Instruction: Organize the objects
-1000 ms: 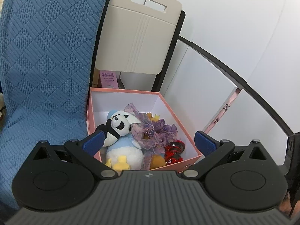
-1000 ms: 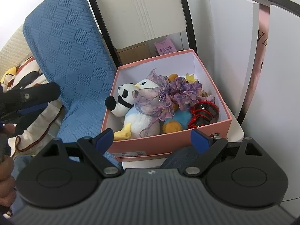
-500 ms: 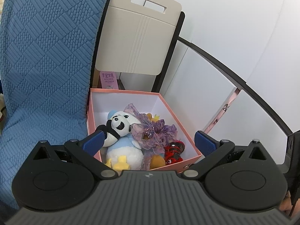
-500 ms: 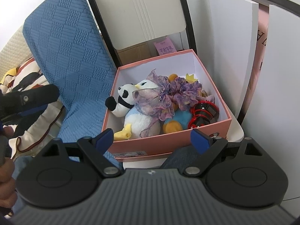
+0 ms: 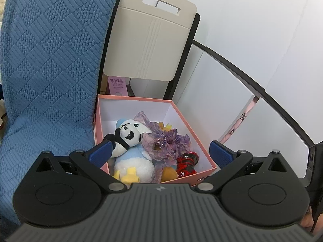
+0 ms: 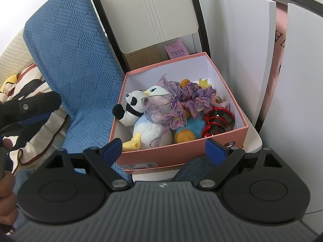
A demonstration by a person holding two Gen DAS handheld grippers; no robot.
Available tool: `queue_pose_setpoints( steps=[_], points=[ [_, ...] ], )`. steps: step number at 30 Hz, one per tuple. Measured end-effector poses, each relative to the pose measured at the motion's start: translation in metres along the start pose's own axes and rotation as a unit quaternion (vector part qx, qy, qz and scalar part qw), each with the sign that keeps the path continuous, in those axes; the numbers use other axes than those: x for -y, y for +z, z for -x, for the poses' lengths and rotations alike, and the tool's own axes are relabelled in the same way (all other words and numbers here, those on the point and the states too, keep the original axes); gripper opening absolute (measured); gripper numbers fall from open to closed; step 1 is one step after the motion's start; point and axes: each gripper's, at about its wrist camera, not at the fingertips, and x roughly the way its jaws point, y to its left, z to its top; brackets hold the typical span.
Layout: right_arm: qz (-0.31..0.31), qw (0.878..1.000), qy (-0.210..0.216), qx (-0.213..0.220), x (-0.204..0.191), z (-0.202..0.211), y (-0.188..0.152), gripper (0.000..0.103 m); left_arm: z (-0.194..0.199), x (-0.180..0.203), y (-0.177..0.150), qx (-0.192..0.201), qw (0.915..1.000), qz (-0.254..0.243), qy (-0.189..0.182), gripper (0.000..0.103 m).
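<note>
Now hovering with both tongs, left (image 5: 159,151) and right (image 6: 163,146), spread wide and empty, just short of the pink cardboard box (image 6: 181,153) of plush toys (image 6: 149,119) straight ahead, right nearer.

Both my grippers tilted down, jaws spread wide, nothing held: left gripper (image 5: 160,150), right gripper (image 6: 163,146).

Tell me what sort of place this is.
Probably a room in a home, perhaps a living room or bedroom corner. A pink box full of plush toys sits on a beige folding chair, next to a seat under a blue quilted cover, against white wall panels.
</note>
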Motion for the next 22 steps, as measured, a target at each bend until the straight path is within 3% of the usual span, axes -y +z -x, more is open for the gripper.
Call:
queue_pose_setpoints(
  steps=[22],
  points=[
    [-0.008,1.0,0.002,-0.006,0.0019,-0.0024,-0.0025,0.091,0.0021,0.0025,-0.0017,0.002,1.0,0.001,-0.01,0.103]
  ],
)
